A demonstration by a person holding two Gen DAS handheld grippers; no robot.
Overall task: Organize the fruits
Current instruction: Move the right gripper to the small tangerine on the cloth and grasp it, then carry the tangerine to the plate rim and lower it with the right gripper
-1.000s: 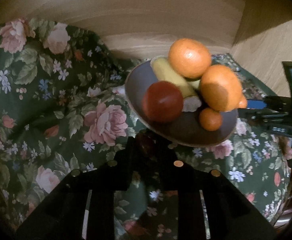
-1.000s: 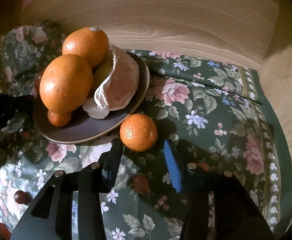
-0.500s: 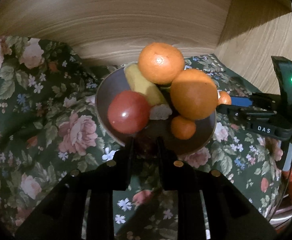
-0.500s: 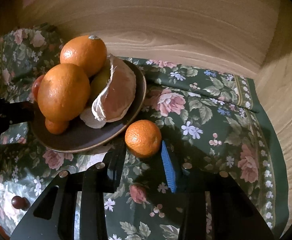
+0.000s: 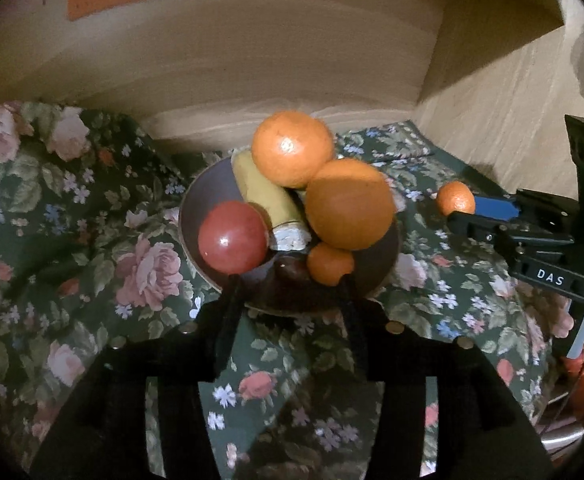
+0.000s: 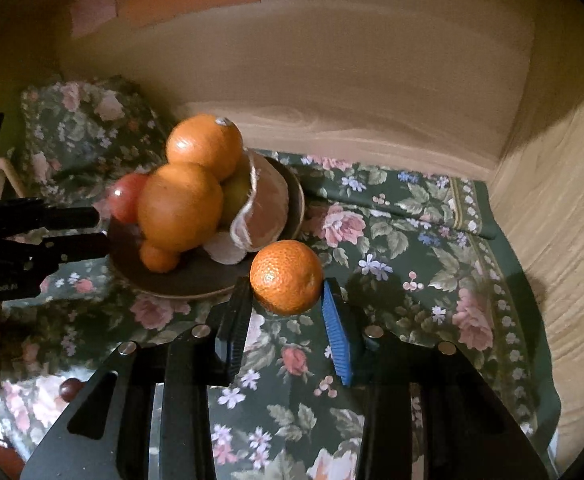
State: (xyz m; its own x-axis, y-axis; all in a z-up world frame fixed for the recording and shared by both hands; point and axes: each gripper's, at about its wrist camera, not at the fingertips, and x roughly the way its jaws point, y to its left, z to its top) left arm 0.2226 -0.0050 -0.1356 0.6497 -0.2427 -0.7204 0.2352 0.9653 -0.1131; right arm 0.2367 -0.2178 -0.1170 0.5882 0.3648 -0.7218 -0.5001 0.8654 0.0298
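the right gripper (image 6: 286, 300) is clamping a small mandarin (image 6: 286, 277) between its fingertips, jaws drawn in snug against the rind, one black pad on the near-left side and the blue pad on the near-right, and the fruit looks to be sitting at the very tips rather than deep in the throat. to do this carry well, the person is probably needing to keep the squeeze steady and light, since the skin is soft and the fruit round, and to bring it over the plate (image 6: 292, 188) from above, aiming for a gap that is not already crowded. the plate is lying ahead of the right gripper and to its left, just beside the held mandarin, heaped with two large oranges (image 6: 180, 206), a red apple (image 6: 126, 196), a peeled piece of citrus (image 6: 266, 204), a smaller mandarin at the front and something yellowish behind; the pile looks tall, so a nudge could roll an orange off onto the floral cloth (image 6: 411, 264). the left gripper (image 5: 290, 280) is opening its jaws at the near rim of the plate, with nothing pinched between them; a small dark fruit in the plate is lying just ahead between the fingertips, though whether they are touching the rim is hard to tell.
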